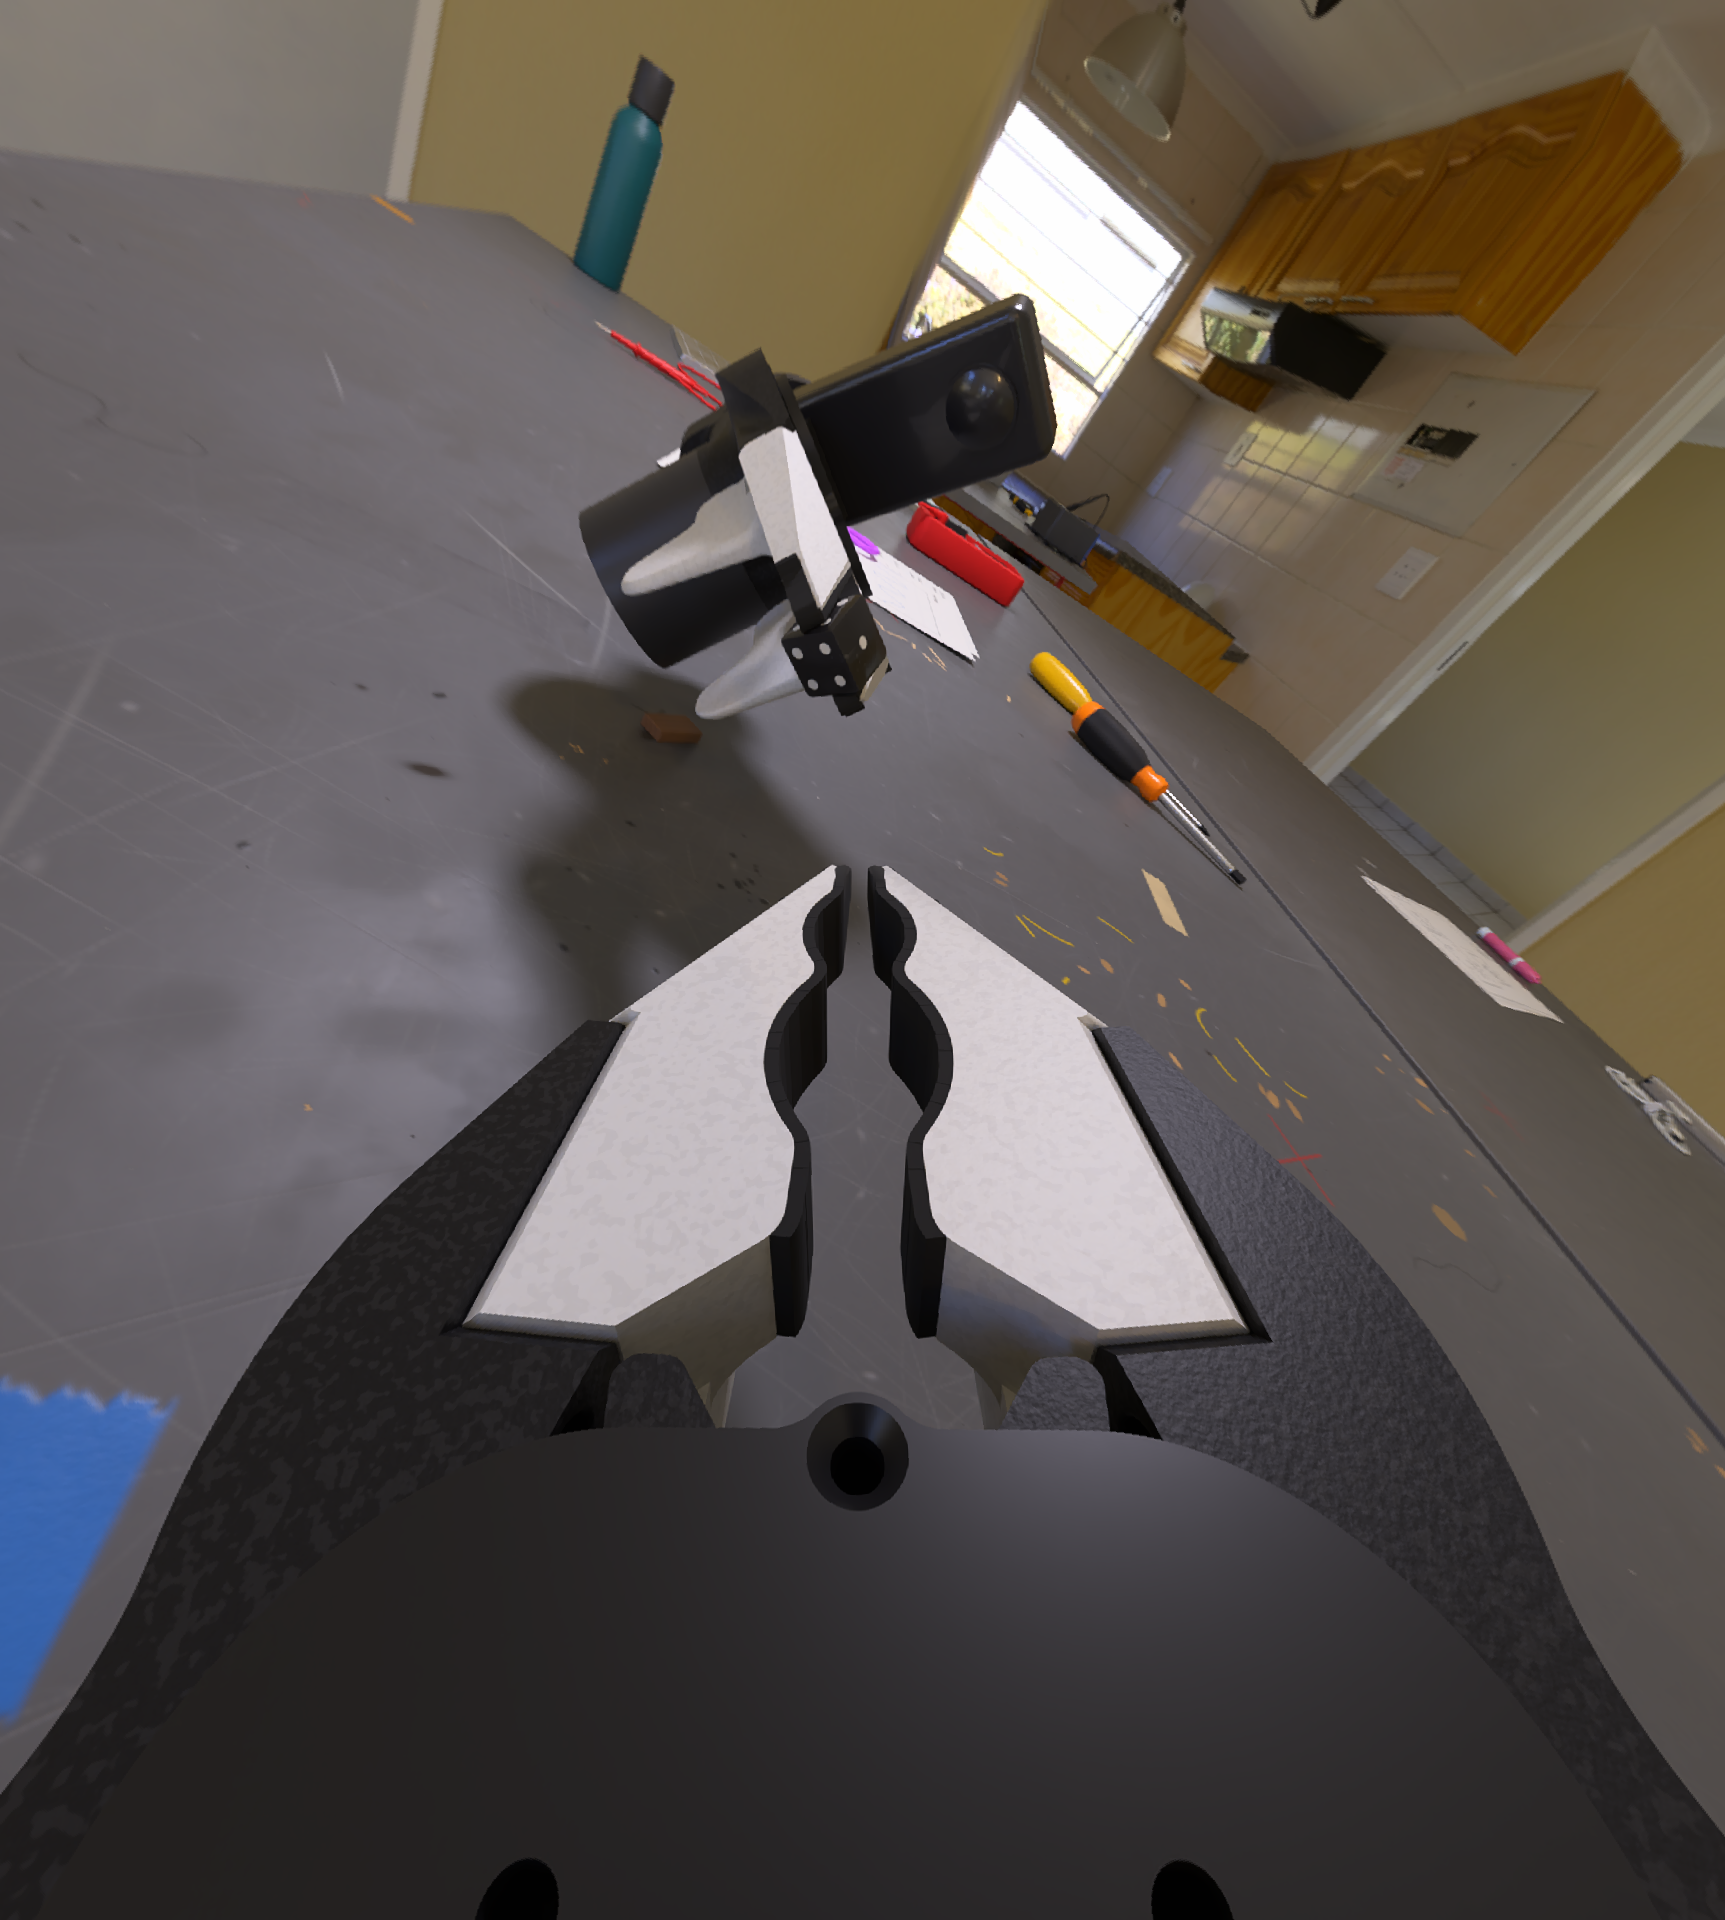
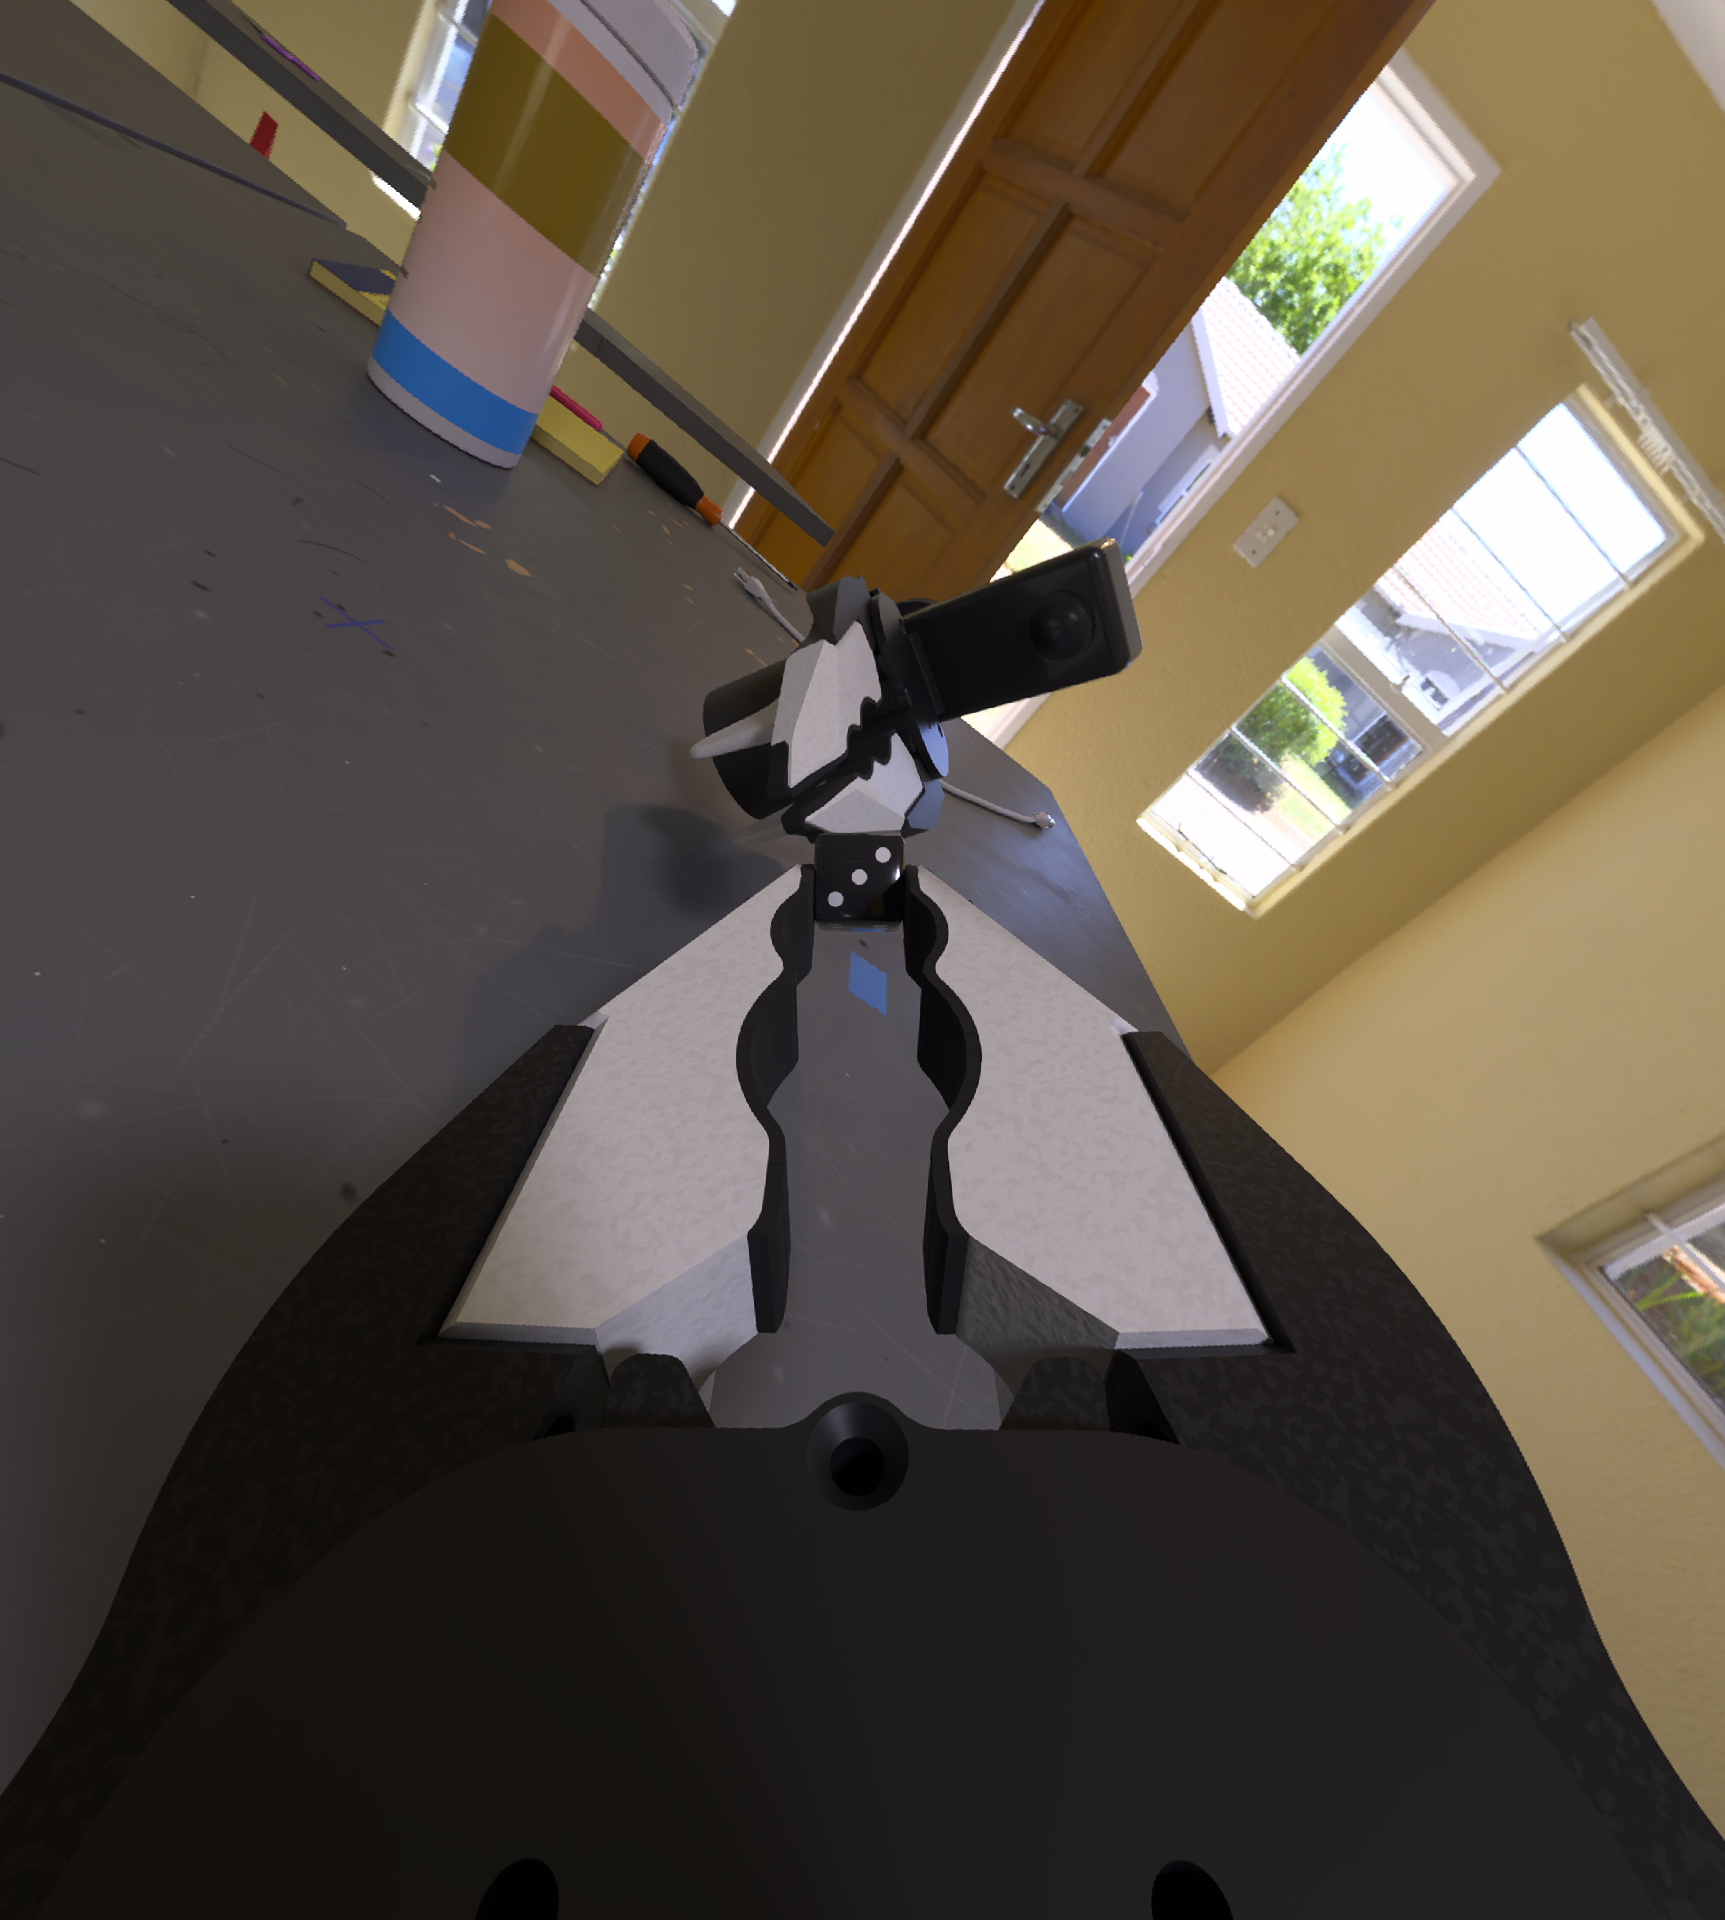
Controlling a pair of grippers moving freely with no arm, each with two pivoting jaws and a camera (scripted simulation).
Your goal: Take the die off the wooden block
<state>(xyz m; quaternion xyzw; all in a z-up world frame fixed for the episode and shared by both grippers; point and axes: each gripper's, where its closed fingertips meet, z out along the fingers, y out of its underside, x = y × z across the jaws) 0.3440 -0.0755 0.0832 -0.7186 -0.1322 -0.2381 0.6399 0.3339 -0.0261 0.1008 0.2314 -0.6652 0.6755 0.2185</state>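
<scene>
die (image 2: 859, 878) black, white pips, pinched at the very tips of the right gripper (image 2: 859, 902), lifted clear above the grey table (image 2: 214, 831). From the left wrist view same die (image 1: 834, 657) hangs in the air, apart from the wooden block (image 1: 672, 727), a small brown piece lying flat on the table below and to one side. So it looks already off the block; the step in hand is likely carry-away / set down

right gripper (image 1: 834, 665): jaws clamped on the die, only the tip pads have it. left gripper (image 1: 859, 883): jaws nearly together, thin gap, holding nothing, hovering low over the table and aimed toward the die

doing it well: grip is shallow, so keep the squeeze steady, move slow, no twisting; lower onto bare table well apart from the block, release only once it touches down, or it could roll

orientation: a cube, no long axis. Three-pip face toward the right wrist camera, diagonal pips; in the left view it sits tilted, a corner pointing down, two pip faces showing

nearby clutter: screwdriver (image 1: 1118, 738), striped cup (image 2: 515, 239), teal bottle (image 1: 624, 177)
</scene>
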